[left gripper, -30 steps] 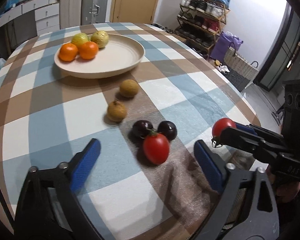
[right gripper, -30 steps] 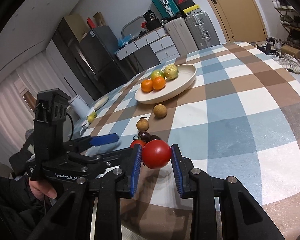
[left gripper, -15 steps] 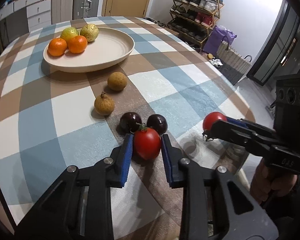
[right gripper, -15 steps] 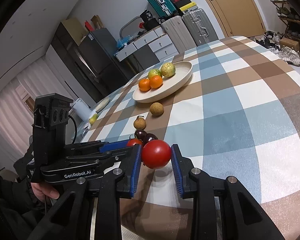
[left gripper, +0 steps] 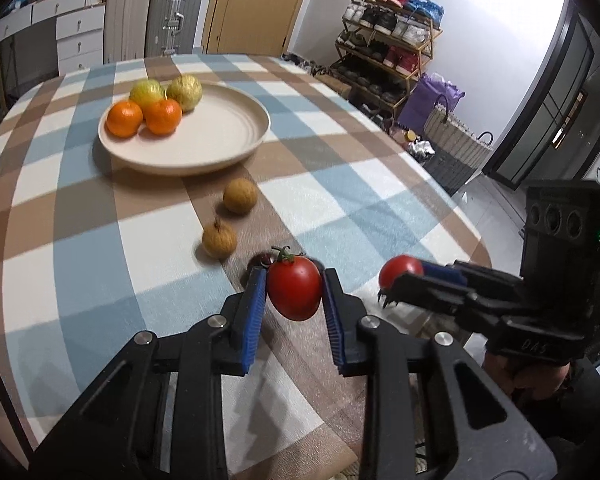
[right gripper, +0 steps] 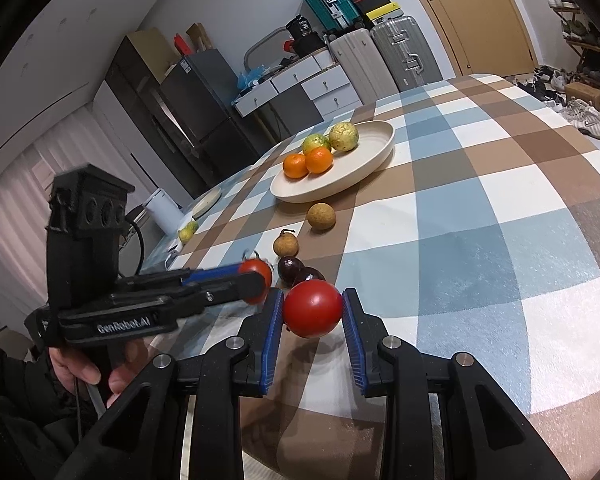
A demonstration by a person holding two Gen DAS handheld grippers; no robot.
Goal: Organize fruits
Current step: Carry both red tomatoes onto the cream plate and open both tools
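A woven checked cloth [left gripper: 80, 240] with a fine matt grain covers the tabletop. On it, the plate [left gripper: 236, 148] looks matt glazed ceramic. Nearer than the plate, glossy smooth-skinned tomatoes [left gripper: 294, 294] sit between ribbed blue rubbery pads [left gripper: 254, 312] on matt black plastic tongs [left gripper: 294, 296] with shiny metal rivets [left gripper: 217, 321].

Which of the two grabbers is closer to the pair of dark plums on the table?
Left. The left gripper holds its tomato right over the dark plums; the right gripper sits slightly farther back.
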